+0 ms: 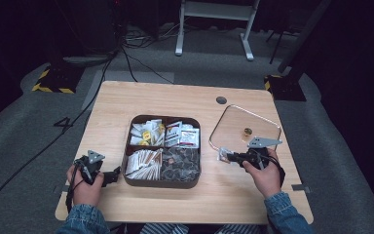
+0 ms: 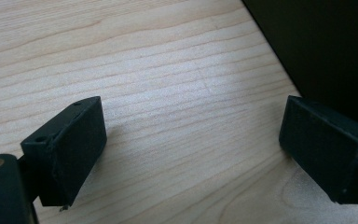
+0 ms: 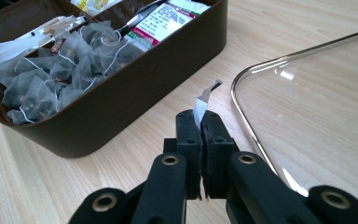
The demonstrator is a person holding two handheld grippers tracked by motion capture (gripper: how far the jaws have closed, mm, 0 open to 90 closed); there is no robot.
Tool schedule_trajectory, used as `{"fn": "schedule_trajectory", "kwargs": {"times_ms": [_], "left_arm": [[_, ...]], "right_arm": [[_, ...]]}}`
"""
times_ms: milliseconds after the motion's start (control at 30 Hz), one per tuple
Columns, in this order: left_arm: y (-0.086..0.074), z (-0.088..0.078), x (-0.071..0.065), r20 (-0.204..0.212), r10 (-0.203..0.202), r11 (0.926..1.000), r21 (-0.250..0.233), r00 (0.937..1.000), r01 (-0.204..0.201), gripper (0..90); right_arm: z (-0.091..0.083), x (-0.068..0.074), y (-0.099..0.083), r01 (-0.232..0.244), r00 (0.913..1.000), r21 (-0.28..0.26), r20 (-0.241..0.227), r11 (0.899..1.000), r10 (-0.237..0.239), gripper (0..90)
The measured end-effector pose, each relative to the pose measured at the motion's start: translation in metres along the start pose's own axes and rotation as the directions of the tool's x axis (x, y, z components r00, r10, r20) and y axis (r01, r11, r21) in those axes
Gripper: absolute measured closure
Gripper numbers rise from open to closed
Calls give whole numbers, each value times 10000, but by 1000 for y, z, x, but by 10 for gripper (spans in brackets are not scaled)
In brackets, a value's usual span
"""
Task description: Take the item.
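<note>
A dark brown box (image 1: 162,182) with four compartments sits mid-table, holding tea bags (image 3: 60,60), paper sticks and sachets (image 1: 189,136). My right gripper (image 3: 200,122) is shut on a small white packet (image 3: 203,99), seen edge-on, between the box wall (image 3: 135,88) and the glass lid (image 3: 317,116). In the high view the right gripper (image 1: 225,156) hovers just right of the box with the packet (image 1: 222,155) at its tip. My left gripper (image 1: 116,173) rests on the table at the box's left side, its jaws wide apart with bare wood (image 2: 186,121) between them; one fingertip (image 2: 70,144) shows clearly.
The clear glass lid (image 1: 233,127) with a small gold knob (image 1: 247,131) lies flat at the right of the box. A round grommet (image 1: 221,100) sits near the table's far edge. Cables run across the grey floor (image 1: 39,146) at the left.
</note>
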State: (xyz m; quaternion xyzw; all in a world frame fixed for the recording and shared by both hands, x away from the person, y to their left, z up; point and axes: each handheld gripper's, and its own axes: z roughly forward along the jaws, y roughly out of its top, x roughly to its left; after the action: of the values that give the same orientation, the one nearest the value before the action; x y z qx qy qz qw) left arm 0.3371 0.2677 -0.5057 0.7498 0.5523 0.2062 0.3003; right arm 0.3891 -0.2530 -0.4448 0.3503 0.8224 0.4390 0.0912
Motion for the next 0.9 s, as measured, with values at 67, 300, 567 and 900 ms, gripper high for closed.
{"fn": "schedule_trajectory", "kwargs": {"times_ms": [67,300,567,900], "left_arm": [[0,0,0,-7,-6,10000,-4,10000,6,79],[0,0,0,20,-11,10000,15,10000,11,76],[2,2,0,40,-15,10000,35,10000,15,68],[2,2,-1,25,-8,10000,34,10000,8,65]], "right_arm": [[3,1,-3,57,10000,163,-1,9999,-57,878],[16,5,-14,197,9998,764,-4,9969,-197,876],[18,8,-20,-81,10000,866,-39,9962,85,872],[21,1,-26,-232,9983,349,544,9991,212,529]]}}
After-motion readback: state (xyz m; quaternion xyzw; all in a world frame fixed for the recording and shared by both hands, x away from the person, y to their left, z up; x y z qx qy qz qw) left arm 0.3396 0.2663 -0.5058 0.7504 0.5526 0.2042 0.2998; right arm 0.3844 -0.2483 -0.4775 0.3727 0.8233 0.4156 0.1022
